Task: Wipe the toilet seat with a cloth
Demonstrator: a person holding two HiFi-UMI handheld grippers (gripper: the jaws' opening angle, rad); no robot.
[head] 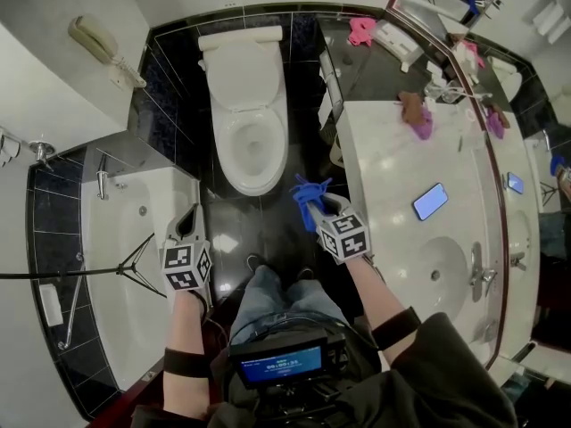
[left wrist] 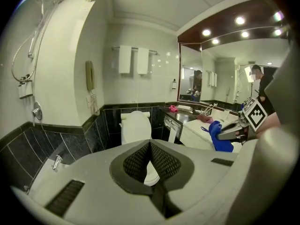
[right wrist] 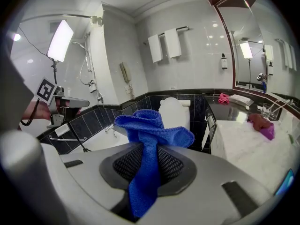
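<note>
Head view, seat point(head: 228, 150): upper centre of frame, lid raised, long axis running up-down the frame.
Head view, right tool point(head: 314, 207): centre, just right of the bowl's near end, clamped on the blue cloth point(head: 308, 194). The seat lies up and left of it.
Head view, left tool point(head: 187, 221): lower left, beside the tub.
Left tool view, jaws: pressed together, nothing between them, seat ahead at centre.
Right tool view, jaws: narrow, pinching the cloth, which bunches above the tips. The toilet is ahead, just right of centre.
Nearer hand: right, by a little, judged.
</note>
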